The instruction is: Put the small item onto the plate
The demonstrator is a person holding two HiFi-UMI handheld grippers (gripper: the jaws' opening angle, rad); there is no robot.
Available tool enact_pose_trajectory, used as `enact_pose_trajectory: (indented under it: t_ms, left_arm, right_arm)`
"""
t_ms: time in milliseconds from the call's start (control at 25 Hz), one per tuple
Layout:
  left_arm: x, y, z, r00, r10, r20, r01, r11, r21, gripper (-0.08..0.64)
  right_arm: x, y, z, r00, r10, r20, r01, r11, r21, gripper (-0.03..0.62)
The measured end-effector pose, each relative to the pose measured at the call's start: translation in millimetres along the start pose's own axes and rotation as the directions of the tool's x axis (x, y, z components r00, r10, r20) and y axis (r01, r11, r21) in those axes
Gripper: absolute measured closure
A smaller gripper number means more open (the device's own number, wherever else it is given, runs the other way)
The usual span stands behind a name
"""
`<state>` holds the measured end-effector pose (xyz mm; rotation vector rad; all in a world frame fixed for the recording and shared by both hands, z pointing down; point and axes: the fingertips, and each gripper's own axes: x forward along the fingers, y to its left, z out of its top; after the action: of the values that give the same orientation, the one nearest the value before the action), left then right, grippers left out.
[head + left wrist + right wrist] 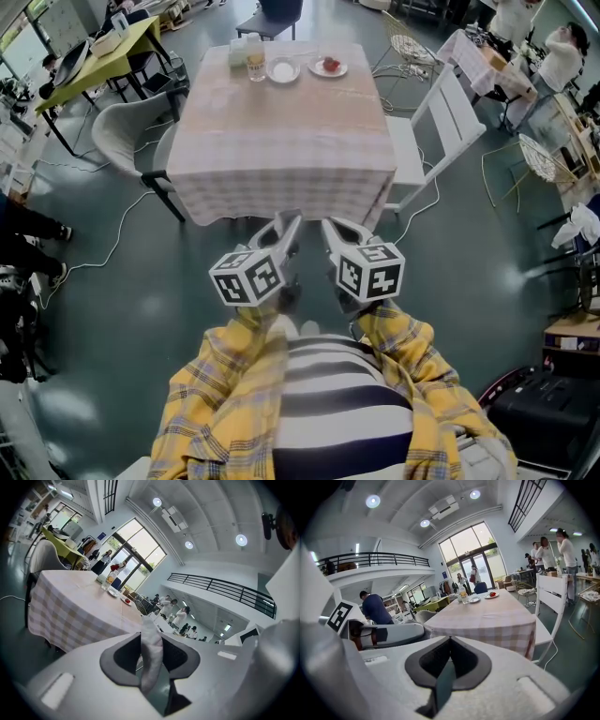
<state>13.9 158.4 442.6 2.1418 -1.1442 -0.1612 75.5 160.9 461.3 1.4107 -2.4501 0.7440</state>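
A table (281, 141) under a checked cloth stands ahead of me. At its far end a small red item (330, 64) lies on a white plate (319, 70), also seen in the right gripper view as a plate (491, 595). An empty white dish (282, 71) and a glass (255, 62) stand beside it. Both grippers hang side by side in front of the table's near edge, far from the dishes. My left gripper (284, 228) (149, 634) has a pale soft strip (150, 653) between its dark pads; I cannot tell what it is. My right gripper (336, 230) (449, 644) is shut, nothing in it.
A white slatted chair (441, 122) stands at the table's right, a grey chair (127, 131) at its left. A yellow table (103, 52) is at the far left. Cables (112, 244) trail over the dark floor. People stand at other tables in the background.
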Motion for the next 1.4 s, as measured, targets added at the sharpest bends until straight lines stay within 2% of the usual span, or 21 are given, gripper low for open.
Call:
enact_pose_trajectory:
  t_ms: [240,600,1400]
  left_arm:
    - [5.2,6.1,-1.3,1.000,0.013,-0.005,-0.013,1.000,-0.011,0.457]
    - [30.1,28.3,15.7,1.000,0.009,-0.028,-0.010,0.999,-0.040,0.457]
    - [101.6,94.2,94.6,0.998,-0.037,-0.051,0.034,0.998,-0.047,0.457]
  right_arm:
    - [7.5,-3.0,-1.3,1.000,0.010,-0.011,-0.010,1.000,0.002,0.592]
    - [41.0,-10.6,9.0,0.999,-0.004,-0.043,0.004,1.000,0.012,0.592]
    - [141.3,-30.2,74.1,0.997,-0.063,-0.034,0.064,0.998,0.010,0.592]
